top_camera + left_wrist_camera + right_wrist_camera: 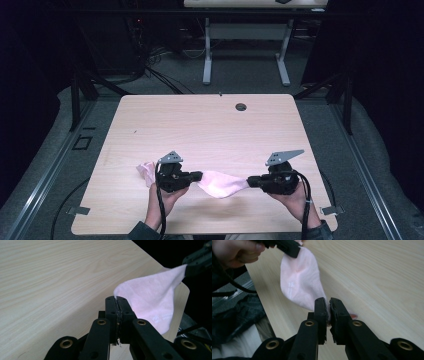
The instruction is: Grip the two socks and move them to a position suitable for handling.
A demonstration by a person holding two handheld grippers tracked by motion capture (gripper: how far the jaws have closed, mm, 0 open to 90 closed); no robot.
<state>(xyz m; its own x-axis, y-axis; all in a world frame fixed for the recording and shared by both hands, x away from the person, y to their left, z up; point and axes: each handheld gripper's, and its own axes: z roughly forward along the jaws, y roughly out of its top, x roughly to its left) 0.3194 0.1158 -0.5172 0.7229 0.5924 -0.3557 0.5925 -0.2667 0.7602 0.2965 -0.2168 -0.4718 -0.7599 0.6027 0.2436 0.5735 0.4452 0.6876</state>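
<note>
Two grippers share one piece of pink cloth above a pale wooden table [210,125], the biggest thing in the scene, whose light grain runs side to side and whose far edge has a small round hole [241,106]. Beyond it, on the grey floor, stand the white legs of a second table [207,60], with dark cables trailing near them.

Next in size is the pink cloth [220,182] itself. It hangs stretched between both grippers near the table's front edge, sagging in the middle into a soft pouch. In the left gripper view it fans out from the jaws as a broad pale-pink sheet [152,297] with faint white print low on it; in the right gripper view the same print shows on the cloth [299,282]. A second bit of pink fabric [146,171] lies on the table just to the left of the left gripper.

The left gripper [197,175] points toward the right, held by the left hand [162,200]; its jaws are pressed tight together with an edge of the cloth pinched between them [117,300]. The right gripper [251,181], in the right hand [297,200], points back toward the left; its jaws are clamped on the opposite end of the cloth, a thin sliver of fabric showing between the pads [328,306].
</note>
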